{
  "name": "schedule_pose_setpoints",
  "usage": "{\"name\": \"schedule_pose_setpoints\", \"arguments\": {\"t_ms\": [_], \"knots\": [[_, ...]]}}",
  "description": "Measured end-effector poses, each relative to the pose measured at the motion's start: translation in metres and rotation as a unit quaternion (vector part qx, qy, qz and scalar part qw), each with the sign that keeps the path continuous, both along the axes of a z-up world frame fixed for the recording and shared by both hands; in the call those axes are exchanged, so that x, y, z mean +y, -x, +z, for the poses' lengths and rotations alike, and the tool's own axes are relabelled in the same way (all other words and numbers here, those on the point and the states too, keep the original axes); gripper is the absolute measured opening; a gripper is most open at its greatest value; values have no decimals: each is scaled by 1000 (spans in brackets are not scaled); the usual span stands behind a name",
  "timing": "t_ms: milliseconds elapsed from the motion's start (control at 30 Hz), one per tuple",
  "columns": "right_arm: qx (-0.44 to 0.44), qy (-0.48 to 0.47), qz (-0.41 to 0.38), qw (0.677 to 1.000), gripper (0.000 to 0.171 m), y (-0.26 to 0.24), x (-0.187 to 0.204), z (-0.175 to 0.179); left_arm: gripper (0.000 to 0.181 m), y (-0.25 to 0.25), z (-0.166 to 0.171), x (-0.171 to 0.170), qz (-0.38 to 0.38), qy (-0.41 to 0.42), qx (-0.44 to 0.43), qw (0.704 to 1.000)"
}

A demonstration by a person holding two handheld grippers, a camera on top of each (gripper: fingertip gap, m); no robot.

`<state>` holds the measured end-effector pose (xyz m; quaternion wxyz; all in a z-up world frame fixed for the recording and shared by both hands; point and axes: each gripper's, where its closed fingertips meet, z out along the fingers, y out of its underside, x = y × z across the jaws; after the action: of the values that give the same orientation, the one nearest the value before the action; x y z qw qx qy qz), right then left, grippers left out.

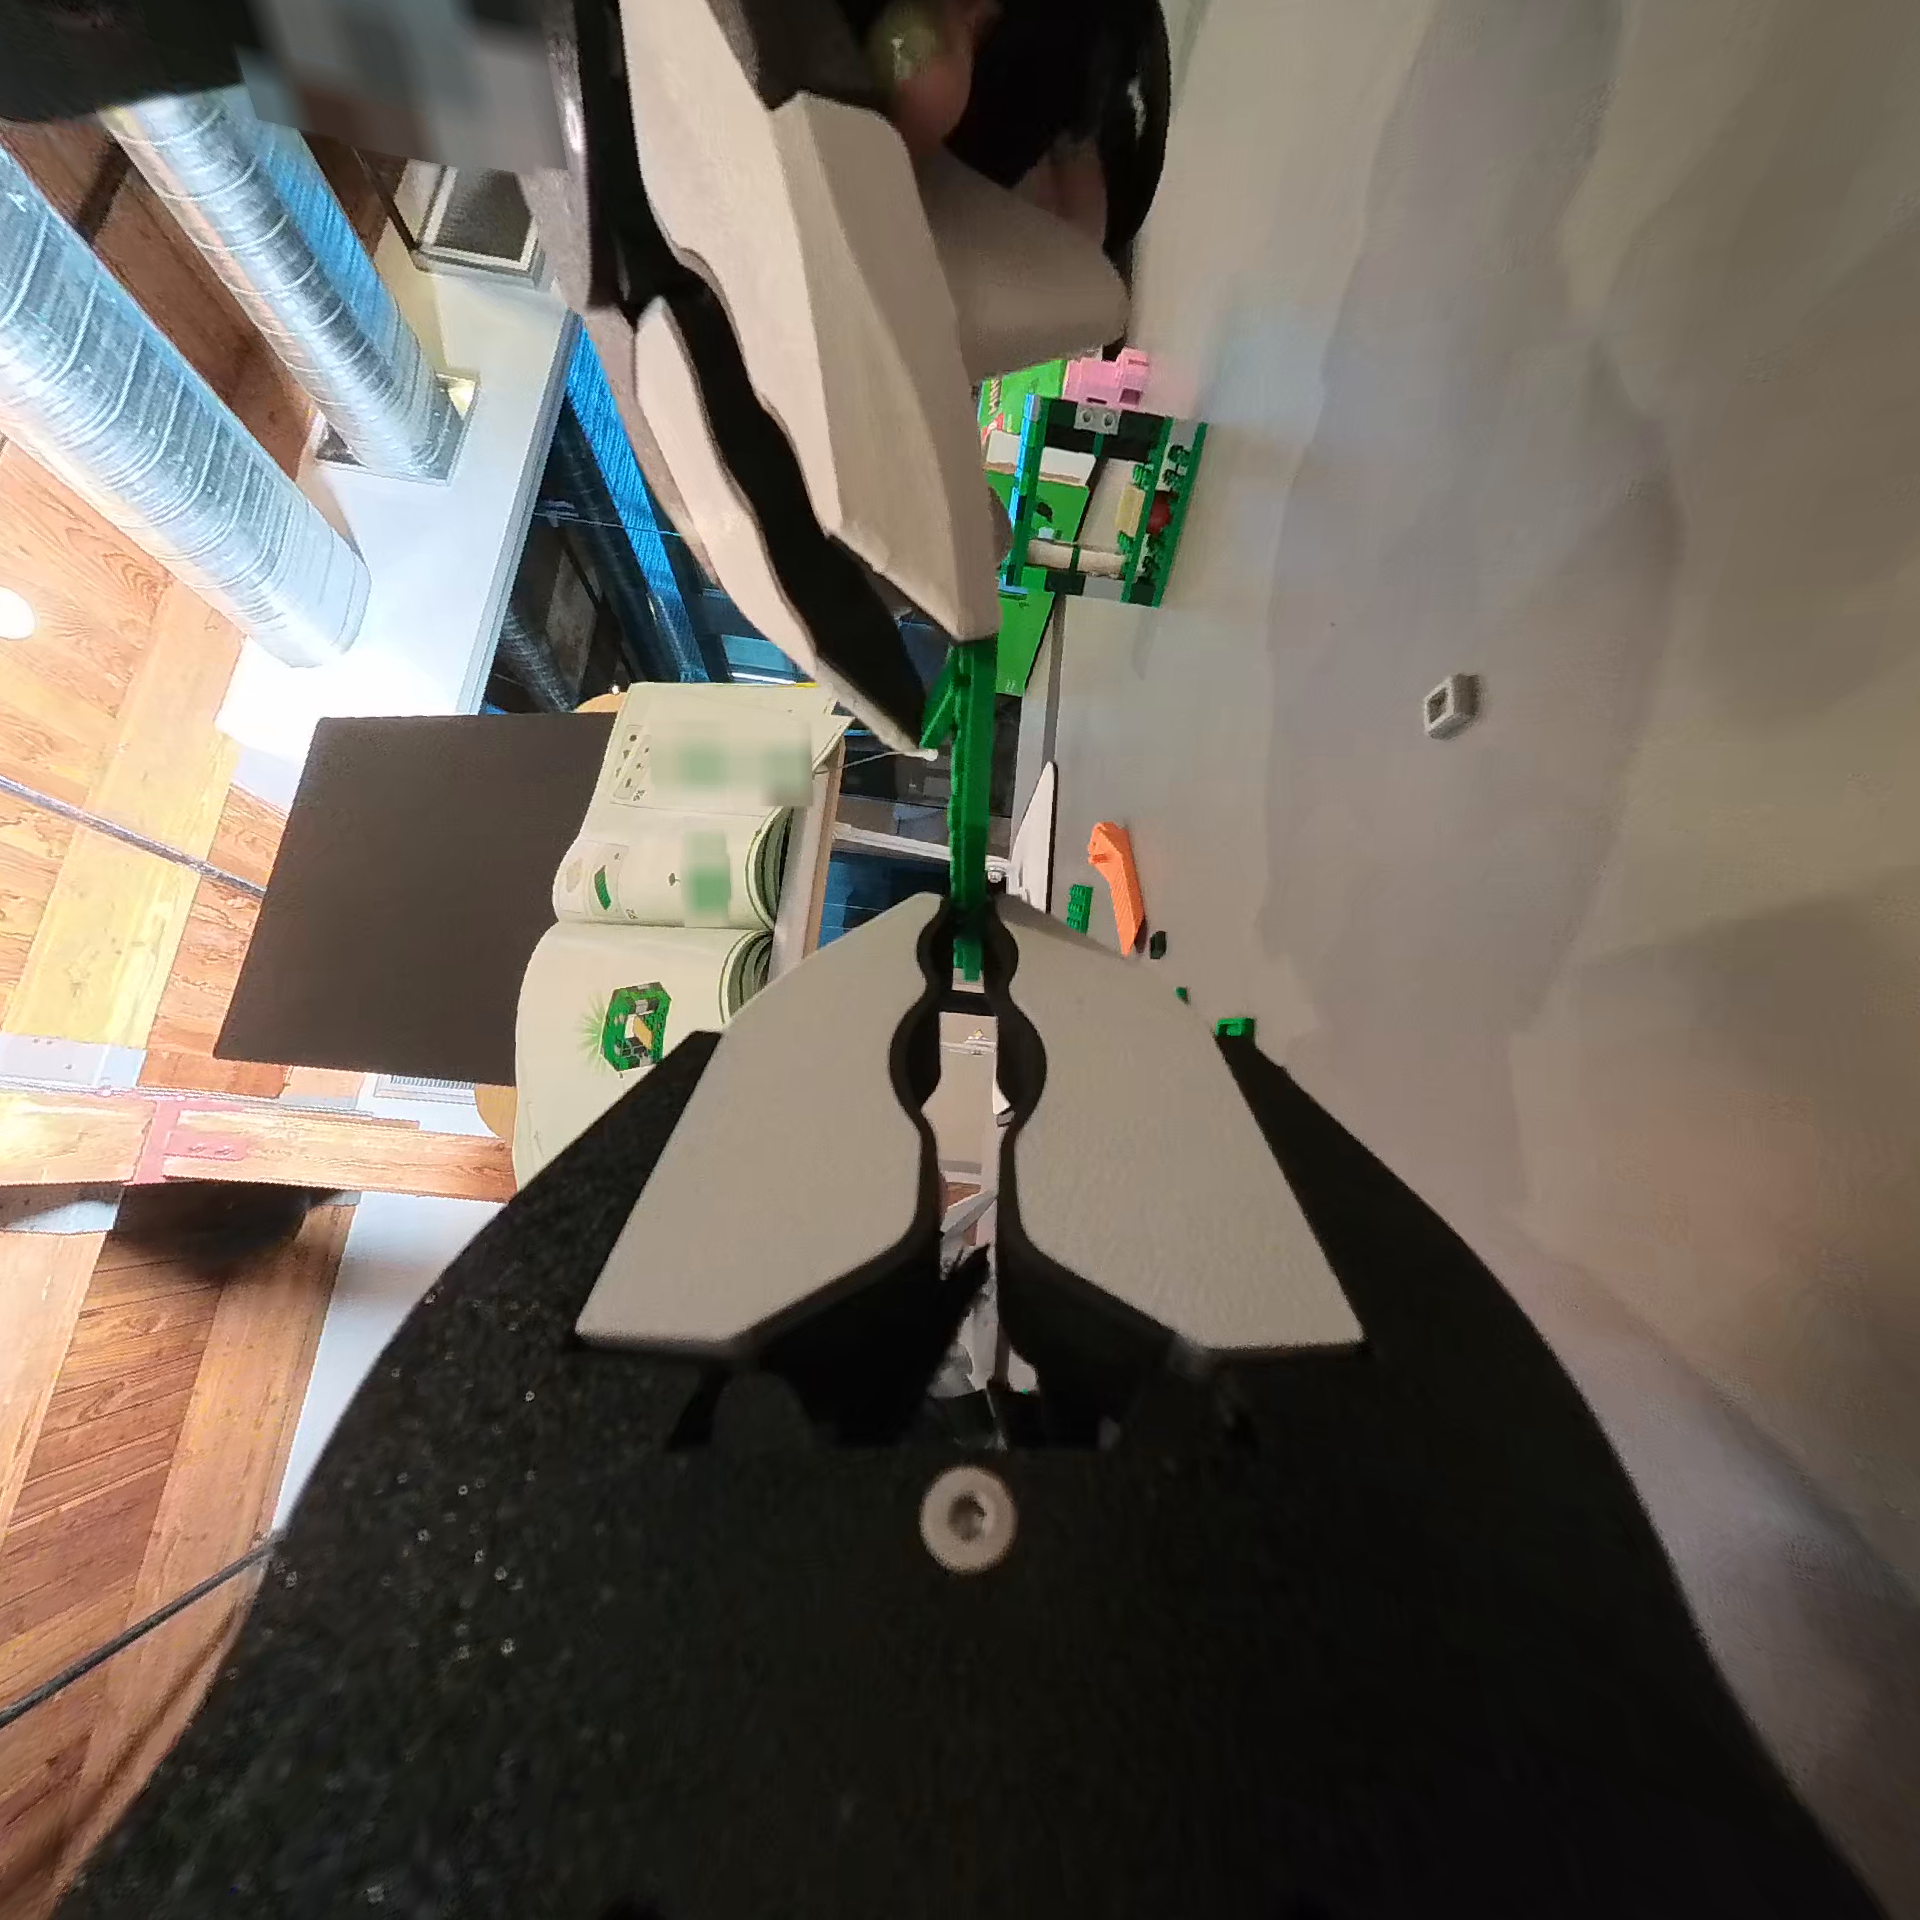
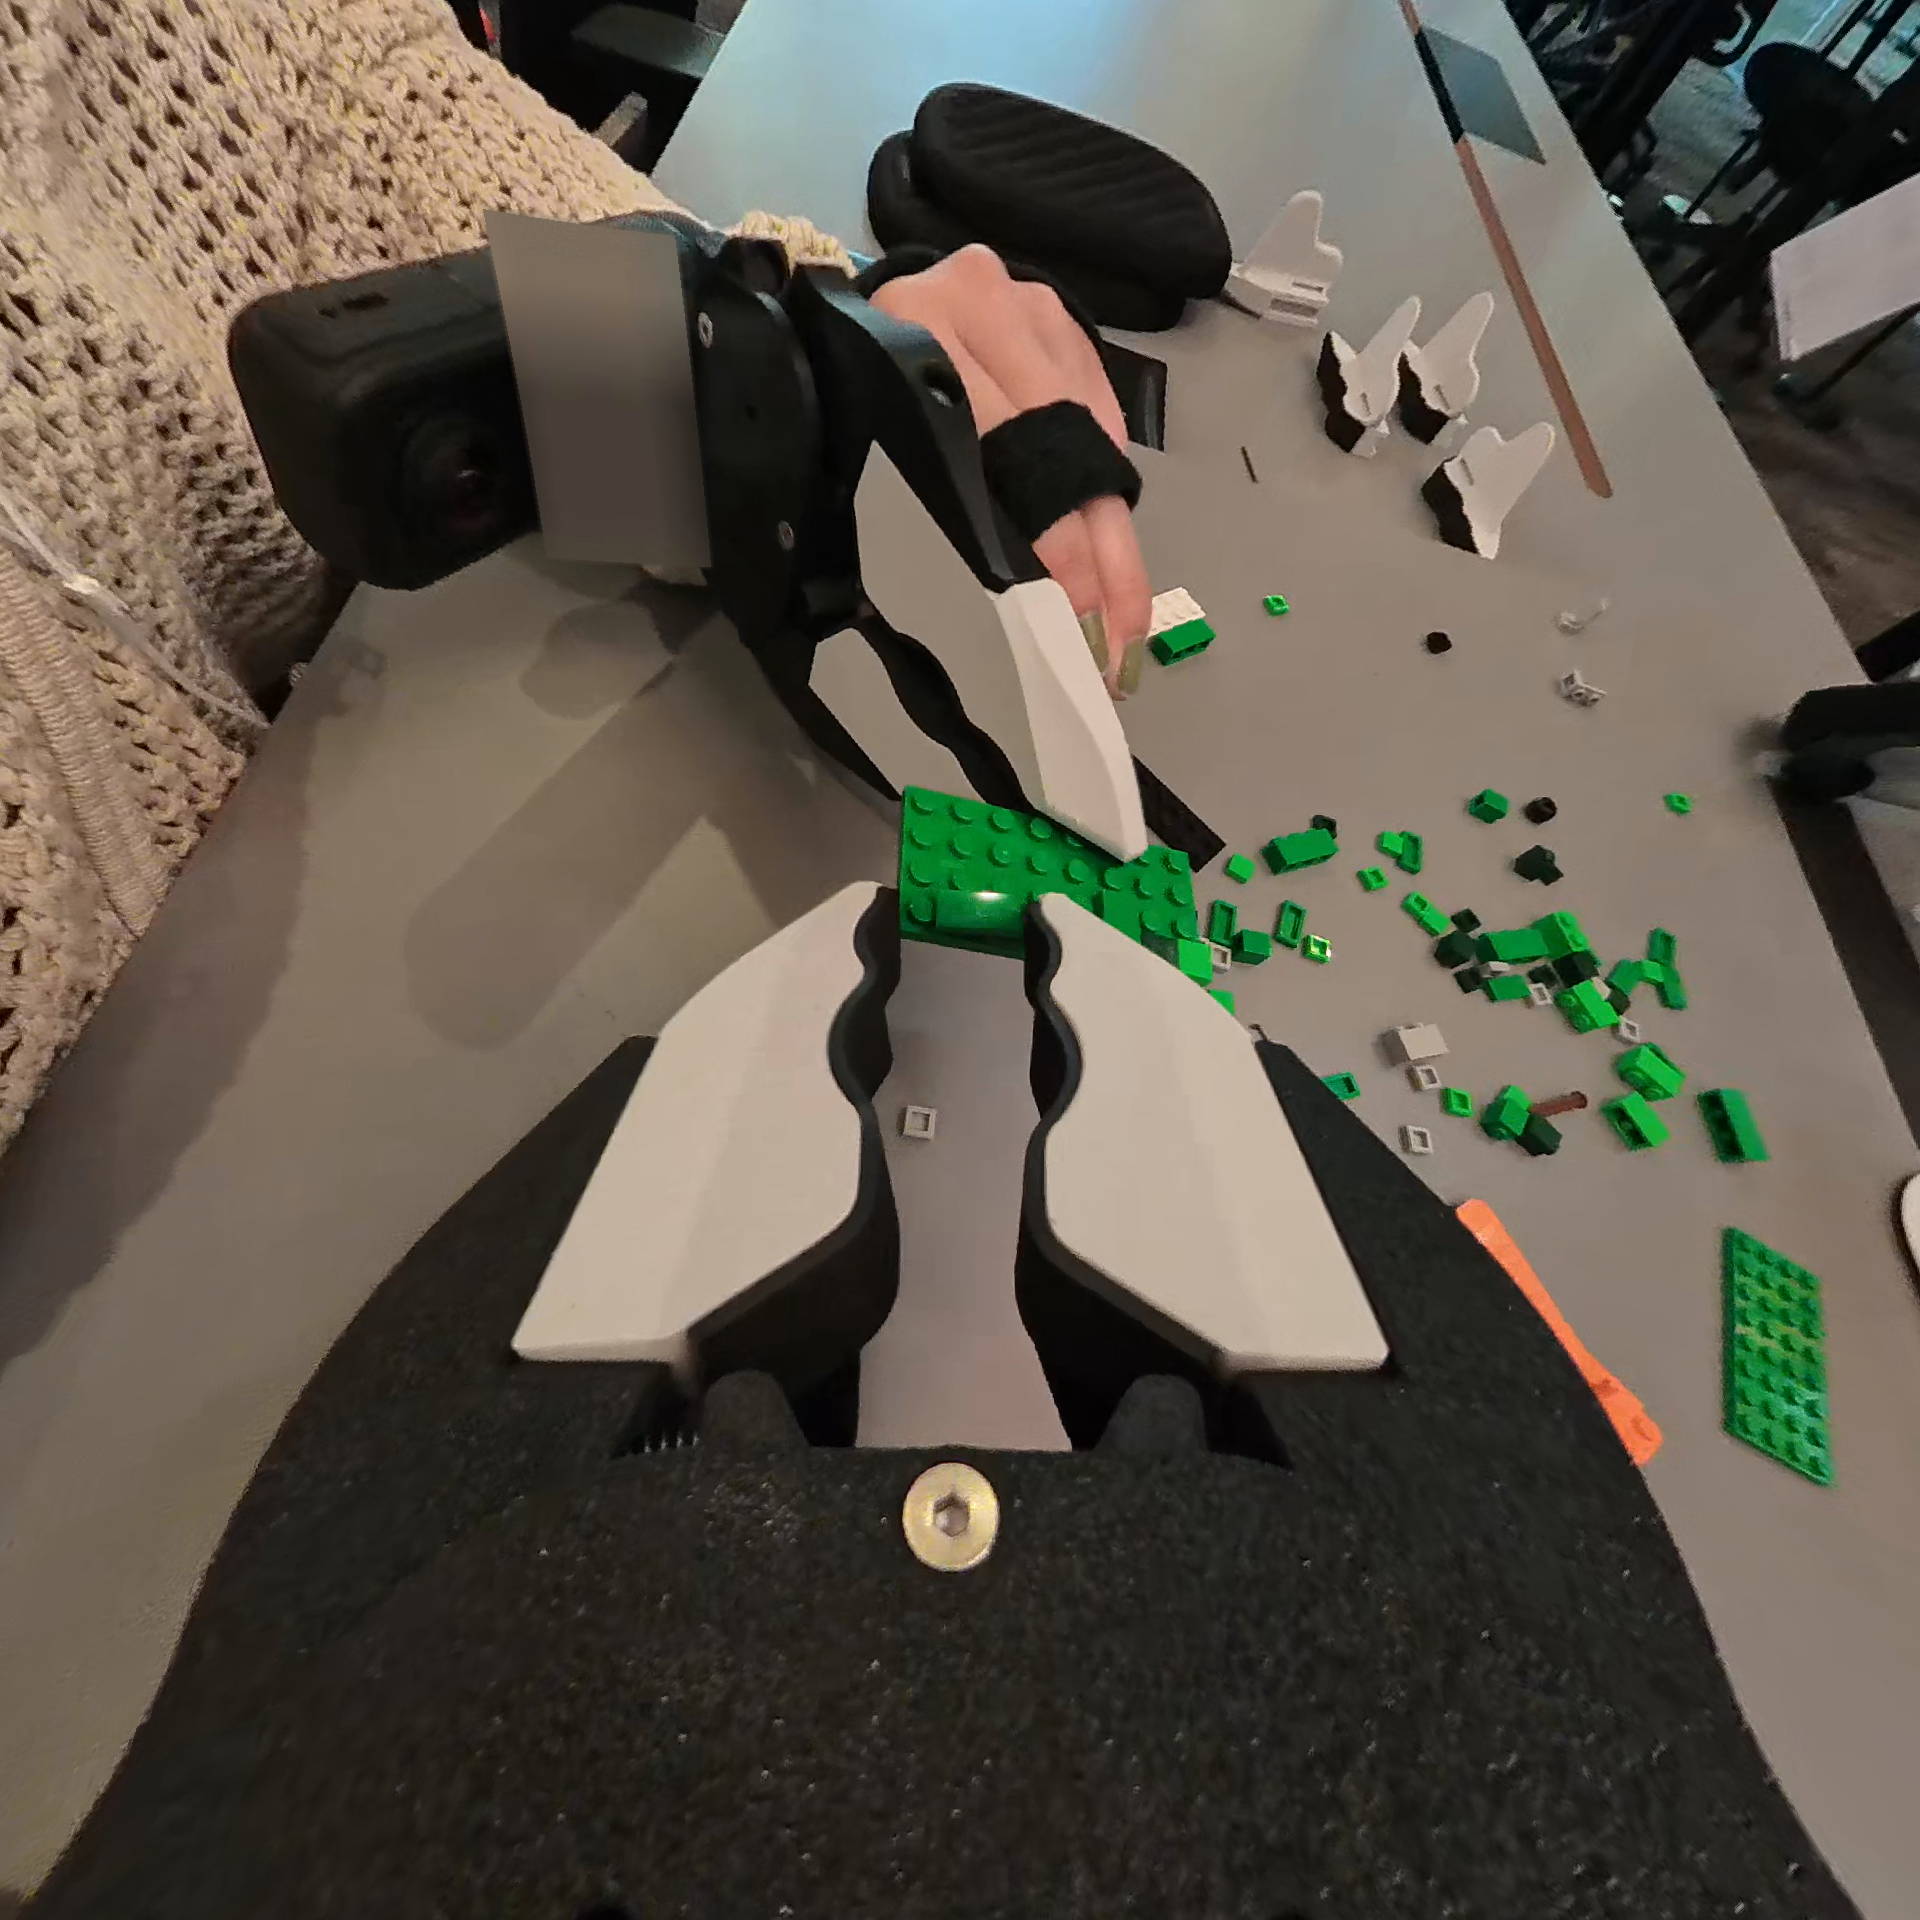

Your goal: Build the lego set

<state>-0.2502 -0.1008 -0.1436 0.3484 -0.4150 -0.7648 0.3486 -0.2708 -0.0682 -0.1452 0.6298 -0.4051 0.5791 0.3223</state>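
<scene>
While the green plate (image 1: 964, 821) was clamped edge-on by the left gripper (image 1: 968, 925), the right gripper (image 2: 961, 909) fingers were held apart at its edge.

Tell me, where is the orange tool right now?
In the right wrist view the orange brick separator lies on the grey table, at the right, between the right gripper and a flat green plate.

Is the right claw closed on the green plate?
No: the right claw is open, its tips at the edge of the green plate.
</scene>
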Motion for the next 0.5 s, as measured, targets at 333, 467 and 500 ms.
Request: {"name": "schedule_pose_setpoints", "arguments": {"t_ms": [333,467,500], "knots": [[-5,10,0,1000,22,0,1,0,4,1,0,0,2,-1,3,1000],[-10,29,4,1000,22,0,0,0,4,0,0,0,-1,-2,2,1000],[-11,37,5,999,22,0,0,0,4,0,0,-1,-1,-2,2,1000]]}}
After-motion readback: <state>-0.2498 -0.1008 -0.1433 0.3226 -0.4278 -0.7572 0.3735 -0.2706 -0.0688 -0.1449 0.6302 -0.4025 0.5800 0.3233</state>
